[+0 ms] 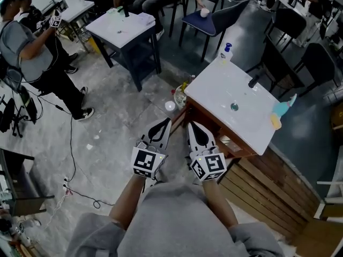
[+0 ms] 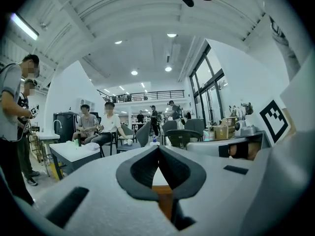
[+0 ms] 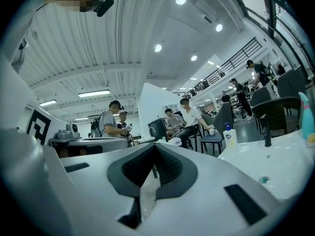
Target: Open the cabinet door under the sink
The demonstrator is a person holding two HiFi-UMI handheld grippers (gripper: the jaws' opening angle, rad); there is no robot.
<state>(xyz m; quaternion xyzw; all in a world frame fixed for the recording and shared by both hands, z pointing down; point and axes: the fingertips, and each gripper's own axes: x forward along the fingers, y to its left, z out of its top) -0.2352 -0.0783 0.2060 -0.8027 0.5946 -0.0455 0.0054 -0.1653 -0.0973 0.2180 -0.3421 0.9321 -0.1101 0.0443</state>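
Observation:
A white sink top (image 1: 225, 98) with a black tap (image 1: 254, 81) rests on a brown wooden cabinet (image 1: 210, 125), of which only a narrow strip shows below the rim. I cannot make out the door itself. My left gripper (image 1: 164, 123) and right gripper (image 1: 193, 126) hang side by side just before the cabinet's near corner, both shut and holding nothing. In the left gripper view the left gripper (image 2: 158, 146) has its tips together, with brown wood (image 2: 165, 203) behind them. In the right gripper view the right gripper (image 3: 153, 145) is likewise shut, and the sink top (image 3: 280, 161) lies to its right.
A soap bottle (image 1: 226, 51), a teal item (image 1: 282, 108) and a yellow sponge (image 1: 275, 122) sit on the sink top. Bottles (image 1: 183, 91) stand on the floor by the cabinet. Wooden slats (image 1: 270, 189) lie to the right. A table (image 1: 122, 30), a chair (image 1: 213, 20), a person (image 1: 32, 50) and cables (image 1: 72, 159) are around.

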